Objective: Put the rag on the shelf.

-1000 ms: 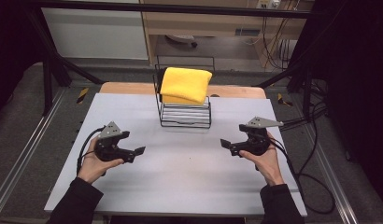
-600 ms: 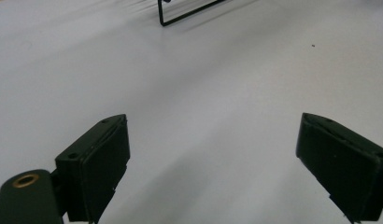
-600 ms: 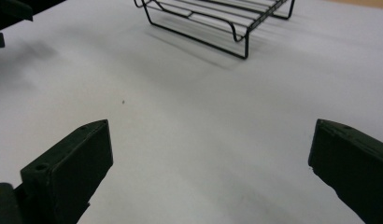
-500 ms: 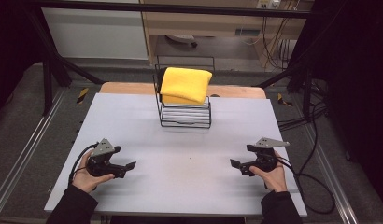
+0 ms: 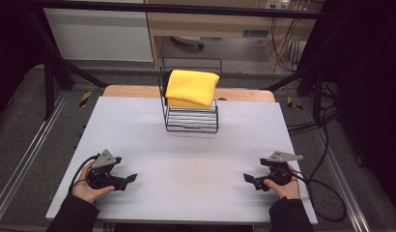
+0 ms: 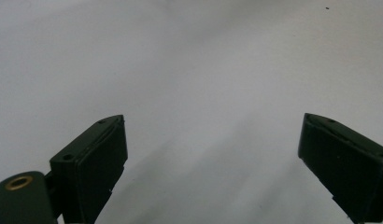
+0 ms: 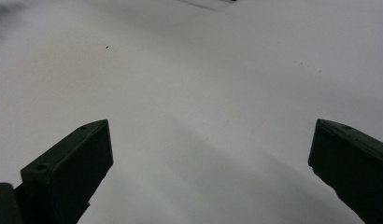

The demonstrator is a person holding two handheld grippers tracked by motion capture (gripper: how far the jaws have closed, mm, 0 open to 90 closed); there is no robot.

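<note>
High view: white table [image 5: 186,145], person seated at the near edge, one two-jaw gripper in each hand. Left gripper [image 5: 131,178] low at the near-left part of the table, jaws pointing inward toward the middle. Right gripper [image 5: 247,178] at the near-right, jaws likewise pointing inward. The two are well apart, with bare tabletop between them. Each carries a grey three-cornered plate on top; a dark cable trails from each toward the table's edge.

Black wire rack [image 5: 192,118] stands at the far middle of the table, upright, well apart from both grippers. Folded yellow cloth [image 5: 191,88] lies on top of the rack, draped over its upper rim — nothing touching it.

Left gripper view: left gripper [image 6: 213,154] has its jaws spread wide, nothing between them, plain white table surface beyond. A faint shadow falls on the surface under the jaws; whether the tips touch the table I cannot tell.

Right gripper view: right gripper [image 7: 213,154] also spread wide and empty — white table surface ahead, a tiny dark speck on it far off.

Beyond the table: grey floor, a wooden shelf unit and loose cables at the back right.
</note>
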